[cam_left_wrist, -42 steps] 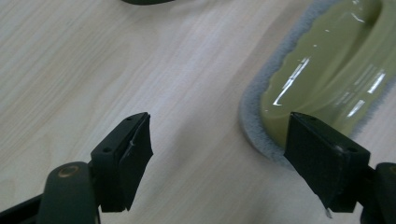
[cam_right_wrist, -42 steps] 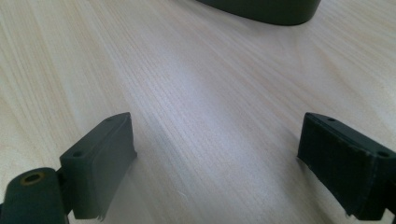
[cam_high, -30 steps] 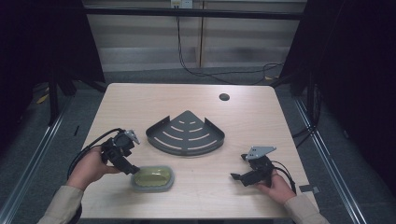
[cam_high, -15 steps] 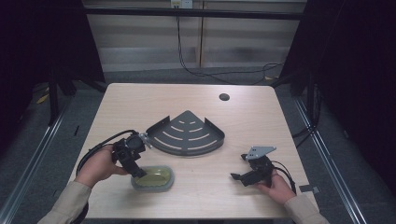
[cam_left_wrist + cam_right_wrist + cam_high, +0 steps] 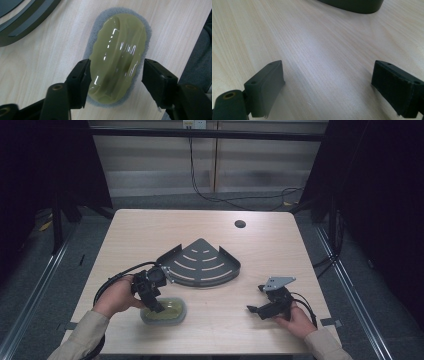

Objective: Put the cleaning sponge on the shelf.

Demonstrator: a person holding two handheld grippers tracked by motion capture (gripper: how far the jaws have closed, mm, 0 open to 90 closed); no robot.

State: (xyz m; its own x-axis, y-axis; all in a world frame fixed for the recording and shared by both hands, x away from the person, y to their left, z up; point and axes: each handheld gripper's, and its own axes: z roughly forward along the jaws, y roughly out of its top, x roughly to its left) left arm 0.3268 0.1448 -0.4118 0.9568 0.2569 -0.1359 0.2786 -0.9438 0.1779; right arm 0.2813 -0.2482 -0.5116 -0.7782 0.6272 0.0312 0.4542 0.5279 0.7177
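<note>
Left gripper view has the left gripper point(image 5: 115, 82) straddling a scrubbing pad with a glossy olive handle point(image 5: 117, 57), fingers point(image 5: 80, 80) apart either side, seemingly not yet clamped. Grasp and any move toward the dark corner shelf point(image 5: 202, 263) seem left to do. Right gripper point(image 5: 328, 87) rests wide open over bare table point(image 5: 324, 50), nothing between its fingers.

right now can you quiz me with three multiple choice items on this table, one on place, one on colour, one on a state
1. Where does the scrub pad lie?
A. inside the corner shelf
B. on the table, nearer the person than the corner shelf
C. beside the table's round hole

2. What colour is the scrub pad's glossy top?
A. olive green
B. red
C. white

3. How is the left gripper?
A. shut on the shelf
B. open, its fingers on either side of the scrub pad
C. lying flat, let go

Key: 1 B, the high view shows it in front of the corner shelf. 2 A, the left gripper view shows olive green over a grey base. 3 B, one finger is close against the pad, the other has a gap.
</note>
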